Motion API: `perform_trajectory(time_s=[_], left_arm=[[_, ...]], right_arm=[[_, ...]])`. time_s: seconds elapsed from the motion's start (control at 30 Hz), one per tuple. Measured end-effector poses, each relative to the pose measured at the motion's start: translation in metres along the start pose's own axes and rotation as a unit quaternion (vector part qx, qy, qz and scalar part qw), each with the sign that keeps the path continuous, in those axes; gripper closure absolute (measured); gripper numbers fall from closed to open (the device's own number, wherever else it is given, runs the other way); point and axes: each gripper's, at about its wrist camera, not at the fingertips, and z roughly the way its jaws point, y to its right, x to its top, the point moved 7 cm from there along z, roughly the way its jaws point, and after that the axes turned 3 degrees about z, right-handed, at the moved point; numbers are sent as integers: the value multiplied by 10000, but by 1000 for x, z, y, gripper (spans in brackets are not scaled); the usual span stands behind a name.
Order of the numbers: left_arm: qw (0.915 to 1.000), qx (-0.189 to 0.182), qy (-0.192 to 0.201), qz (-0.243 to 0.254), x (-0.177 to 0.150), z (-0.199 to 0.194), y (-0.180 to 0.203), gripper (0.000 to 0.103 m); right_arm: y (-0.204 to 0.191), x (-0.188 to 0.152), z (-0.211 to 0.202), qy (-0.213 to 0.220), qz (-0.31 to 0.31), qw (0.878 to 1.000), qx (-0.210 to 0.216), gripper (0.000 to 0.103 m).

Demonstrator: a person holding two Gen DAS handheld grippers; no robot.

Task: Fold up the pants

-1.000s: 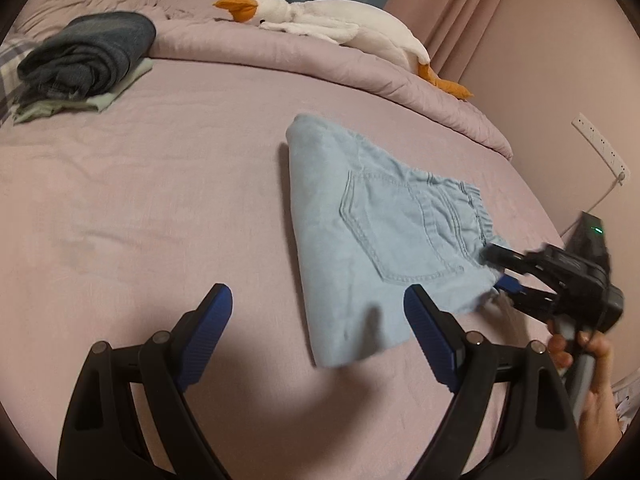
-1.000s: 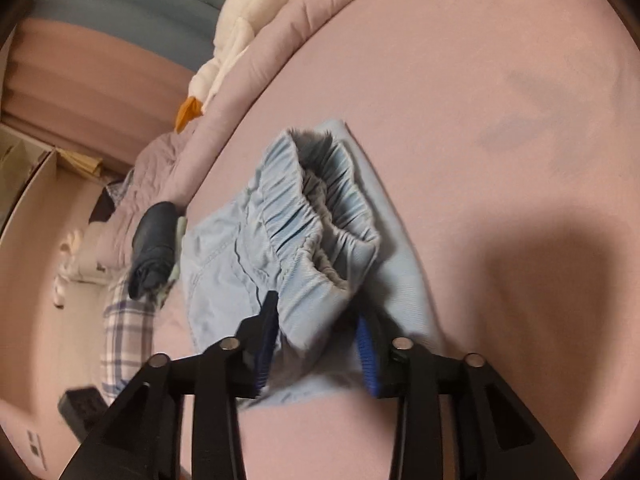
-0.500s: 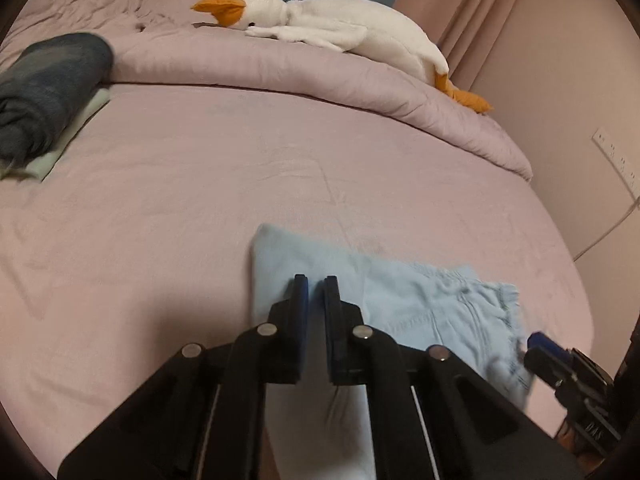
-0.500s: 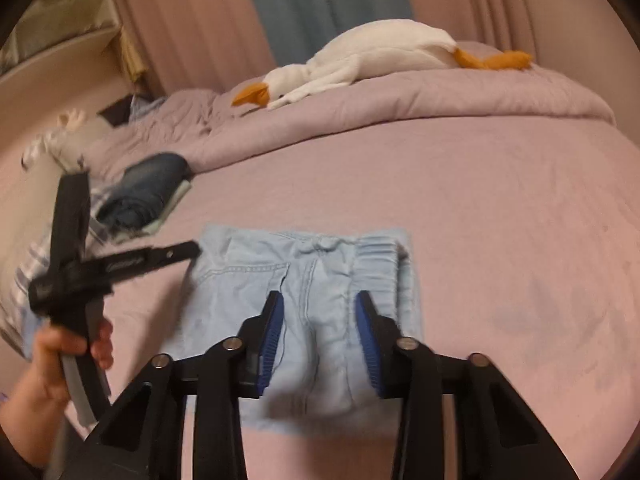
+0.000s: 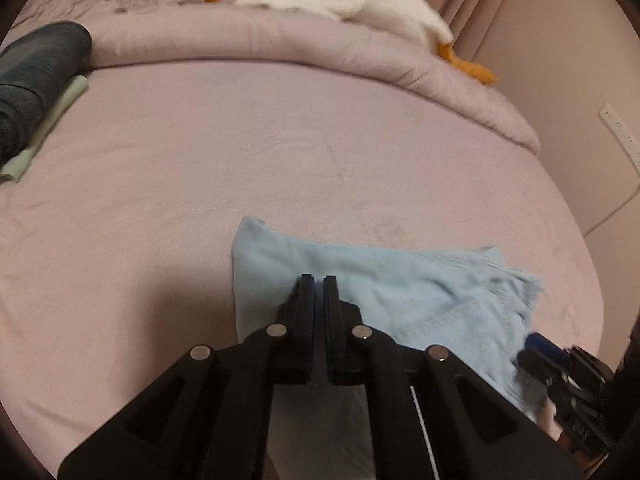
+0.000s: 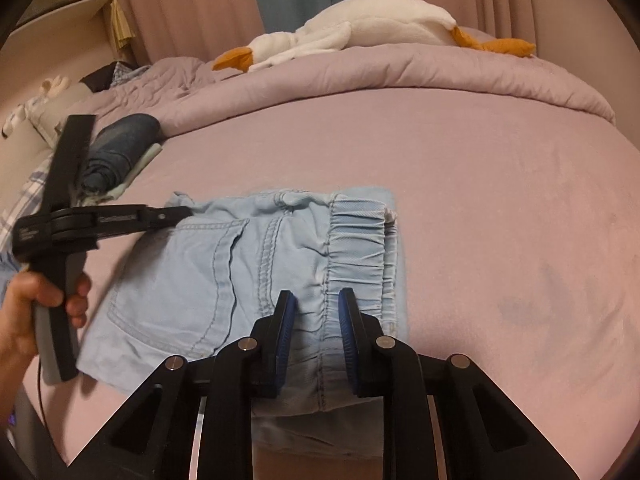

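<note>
Pants (image 6: 224, 272) of pale blue denim lie folded into a compact rectangle on the near part of a pink bed sheet (image 6: 500, 200), back pocket up and the gathered elastic waistband toward the right side of the bundle. In the right wrist view the left gripper (image 6: 188, 212) comes in from the left, held in the person's left hand (image 6: 36, 304); its fingers are pressed together at the far left corner of the pants, where a small peak of cloth stands just beyond the tips. From its own camera the left gripper (image 5: 319, 280) shows its two dark pads nearly touching, with the cloth right at and under them; whether a fold is actually pinched between them I cannot tell.

The right gripper (image 6: 314, 300) hangs over the near edge of the pants, beside the waistband. Its blue pads are closing, a clear gap between them, the denim seam lying below that gap and neither pad pressing on it.

At the far side of the bed a rolled quilt (image 6: 400, 76) carries a white goose plush (image 6: 360, 28) with orange bill and feet. At far left a dark folded garment (image 6: 120, 148) rests on a pale green one.
</note>
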Motion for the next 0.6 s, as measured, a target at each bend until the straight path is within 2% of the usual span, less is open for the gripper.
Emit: perform_trajectory(time_s=[0.1,0.17,0.23,0.3,0.37,0.47,0.6], left_arm=[[9994,-223,244,131,-23,-28,9,98],[9995,-274,134,81,-41,-30,10,98],[9996,-159,-238,72,-65,-18,4,97],[9996,-256,-118,23,-75,-20,0,97],[9993,-280,-224,-130,-77,-25,-3,97],[9994,-259,-177,-168,-87,-45,0,100],[9986,-526,-71,-77,-122,-70,6,100]], right_arm=[[-8,4,-25,302,-22,9994,168,82],[-18,1,-35,423,-277,9986,170,81],[-22,-12,-25,144,-386,9991,53,81],[-21,-26,-10,-139,-388,9991,-96,81],[-22,-30,-7,59,-449,9989,-149,81],[-22,-26,-10,-54,-344,9992,-182,81],[-26,-19,-26,-35,-192,9998,-16,81]])
